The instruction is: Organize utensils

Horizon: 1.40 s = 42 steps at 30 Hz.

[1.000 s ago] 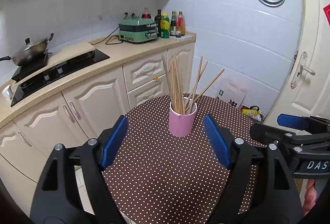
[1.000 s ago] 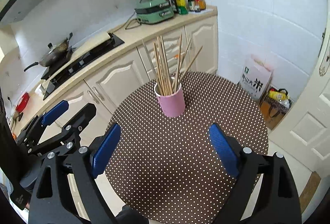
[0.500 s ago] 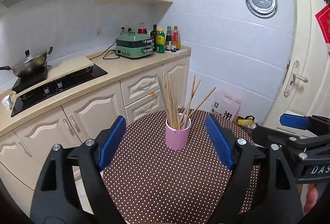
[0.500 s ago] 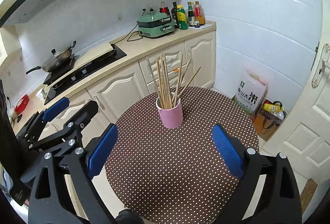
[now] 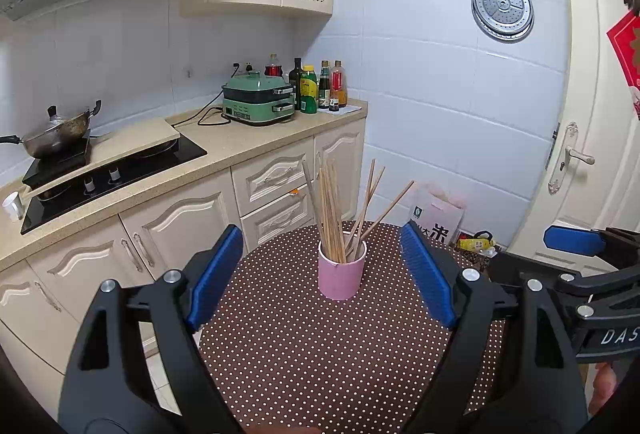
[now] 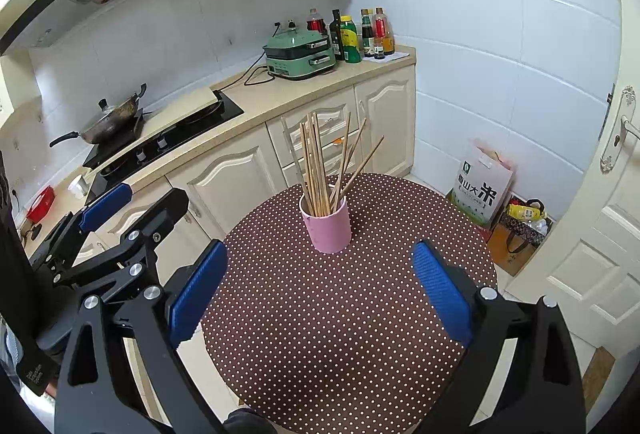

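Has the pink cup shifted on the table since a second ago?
No. The pink cup stands at the same spot on the dotted tablecloth, near its far edge; only the cameras have moved.

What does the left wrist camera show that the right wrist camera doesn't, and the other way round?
Only the left wrist view shows the red door decoration and the right gripper from the side. Only the right wrist view shows the red container on the counter and the left gripper from the side. Both show the pink cup of chopsticks on the dotted table, the wok and the green cooker.
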{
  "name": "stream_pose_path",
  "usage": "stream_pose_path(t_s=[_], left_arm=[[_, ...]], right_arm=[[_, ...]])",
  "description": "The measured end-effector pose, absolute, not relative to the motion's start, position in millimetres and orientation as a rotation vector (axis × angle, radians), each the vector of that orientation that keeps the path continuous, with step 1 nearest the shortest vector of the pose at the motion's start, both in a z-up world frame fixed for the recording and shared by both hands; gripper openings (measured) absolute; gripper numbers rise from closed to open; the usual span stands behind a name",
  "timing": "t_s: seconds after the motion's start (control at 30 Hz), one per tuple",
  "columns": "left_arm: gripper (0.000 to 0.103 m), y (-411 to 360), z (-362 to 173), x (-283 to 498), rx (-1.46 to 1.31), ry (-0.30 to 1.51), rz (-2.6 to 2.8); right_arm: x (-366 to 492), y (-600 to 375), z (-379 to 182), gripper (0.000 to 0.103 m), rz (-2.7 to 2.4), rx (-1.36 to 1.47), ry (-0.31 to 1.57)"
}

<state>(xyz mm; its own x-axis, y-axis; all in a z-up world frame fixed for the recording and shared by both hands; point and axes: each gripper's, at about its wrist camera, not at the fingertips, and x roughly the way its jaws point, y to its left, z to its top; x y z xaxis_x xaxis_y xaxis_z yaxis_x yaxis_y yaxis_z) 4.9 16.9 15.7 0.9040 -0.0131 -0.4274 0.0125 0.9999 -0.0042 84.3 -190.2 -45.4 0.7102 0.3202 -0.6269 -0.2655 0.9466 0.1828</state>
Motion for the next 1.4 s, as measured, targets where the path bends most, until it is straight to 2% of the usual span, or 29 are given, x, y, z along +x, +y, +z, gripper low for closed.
stream_pose_path(t_s=[1.4], left_arm=[[0.083,2,5,-1,-0.002,0.475,-0.053]], right_arm=[[76,-202,-57,0.091,0.278,0.139,0.759]])
